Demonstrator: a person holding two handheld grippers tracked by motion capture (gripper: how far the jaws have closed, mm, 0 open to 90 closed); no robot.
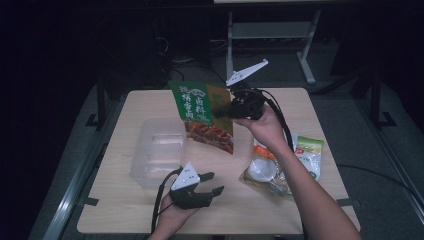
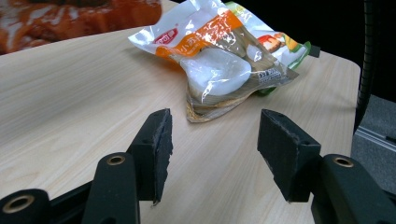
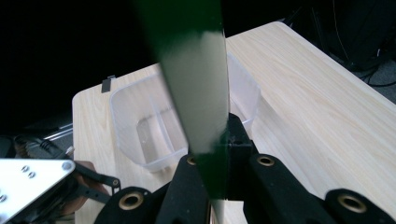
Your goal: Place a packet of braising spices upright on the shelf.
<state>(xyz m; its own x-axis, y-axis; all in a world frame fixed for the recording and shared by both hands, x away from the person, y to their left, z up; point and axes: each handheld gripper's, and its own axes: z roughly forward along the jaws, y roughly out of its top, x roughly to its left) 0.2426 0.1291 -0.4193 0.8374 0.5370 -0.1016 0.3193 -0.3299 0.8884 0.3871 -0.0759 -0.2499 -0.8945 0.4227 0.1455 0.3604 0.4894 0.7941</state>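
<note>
Green pouch [image 1: 202,116] edge-on, print unreadable in right gripper view; right gripper [image 1: 223,111] clamps it. Clear bin [image 1: 156,150] at 9 o'clock, contents indistinct. Left gripper [image 1: 210,183] wide, empty.

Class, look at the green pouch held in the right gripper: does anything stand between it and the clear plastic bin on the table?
Nothing visible does. The right gripper holds the green pouch in the air beside the clear bin, whose top is open. The left gripper sits nearer the table's front edge.
</note>
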